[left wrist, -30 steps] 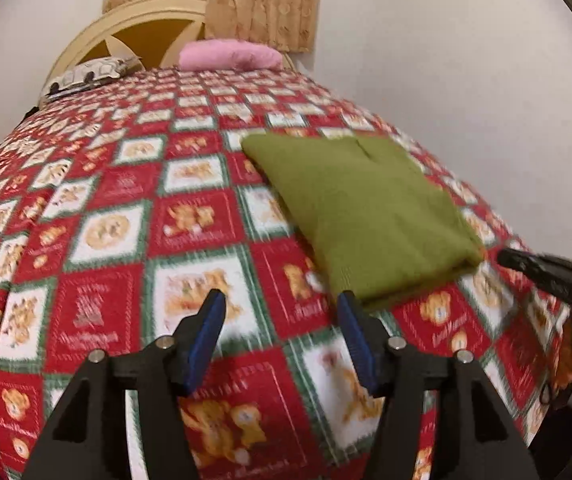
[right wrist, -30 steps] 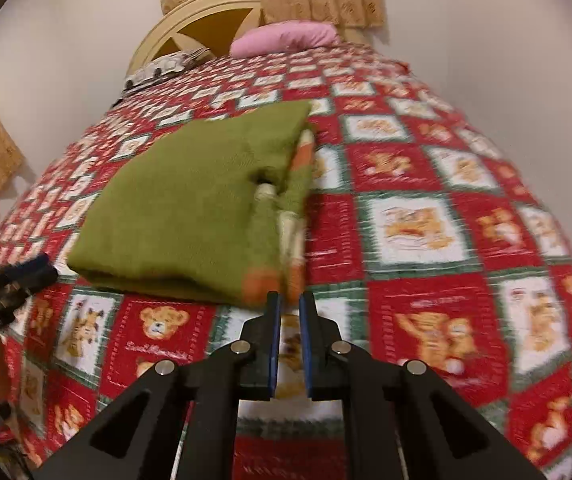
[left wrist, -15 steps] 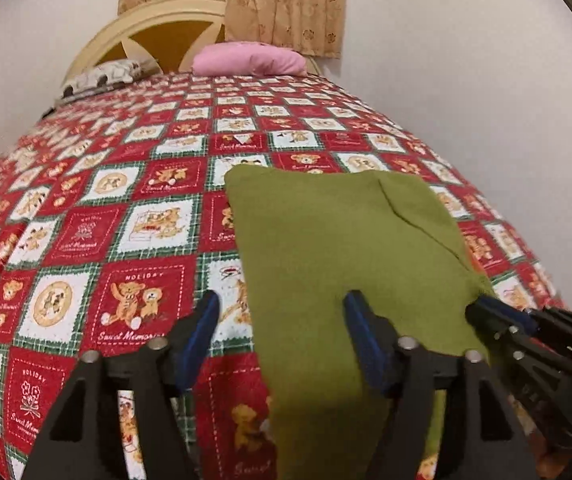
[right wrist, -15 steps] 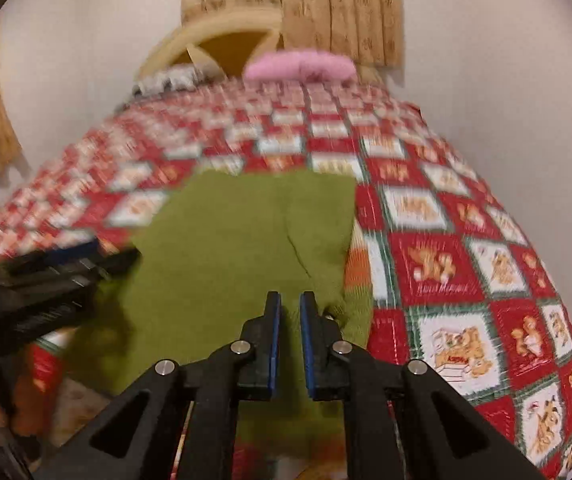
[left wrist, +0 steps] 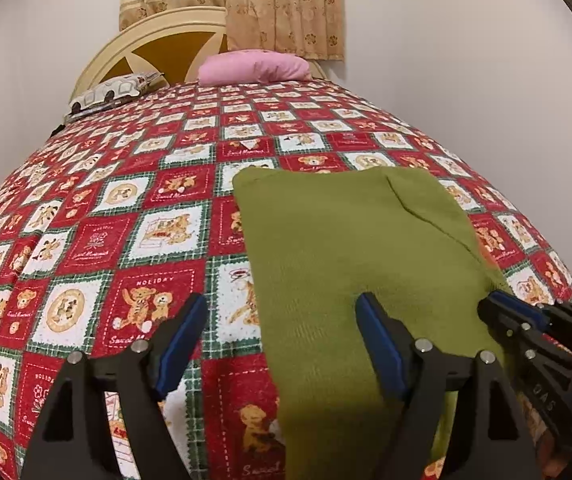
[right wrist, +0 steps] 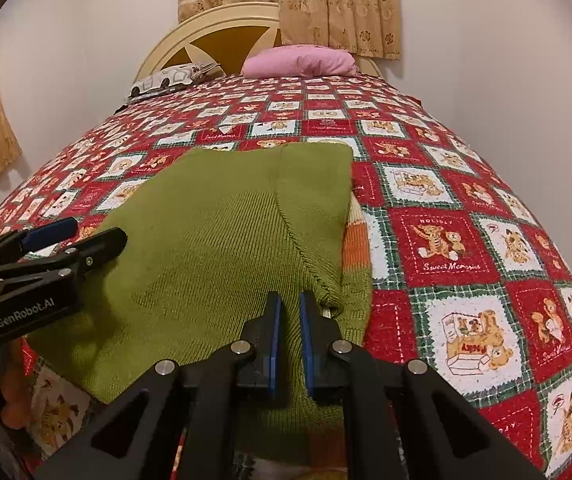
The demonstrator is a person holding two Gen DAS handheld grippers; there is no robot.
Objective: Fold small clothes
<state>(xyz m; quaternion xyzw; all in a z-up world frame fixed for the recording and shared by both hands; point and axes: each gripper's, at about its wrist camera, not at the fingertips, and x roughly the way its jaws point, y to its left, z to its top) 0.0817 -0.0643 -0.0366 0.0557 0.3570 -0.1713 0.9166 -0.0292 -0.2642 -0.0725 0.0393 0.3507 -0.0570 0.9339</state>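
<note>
One green knit garment (right wrist: 222, 248) is lying partly folded on the bed (left wrist: 134, 208), its near edge hanging toward us. The left tongs (left wrist: 282, 344) are hovering wide apart over its left edge; the right tongs (right wrist: 287, 332) are nearly together, cloth apparently pinched between. Likely next: left clamps, both lift forward.

bare bedspread (left wrist: 98, 240) left of green sweater (left wrist: 350, 248) | right gripper (left wrist: 526, 320) crowding its right edge | pillows (left wrist: 254, 66) far back
</note>
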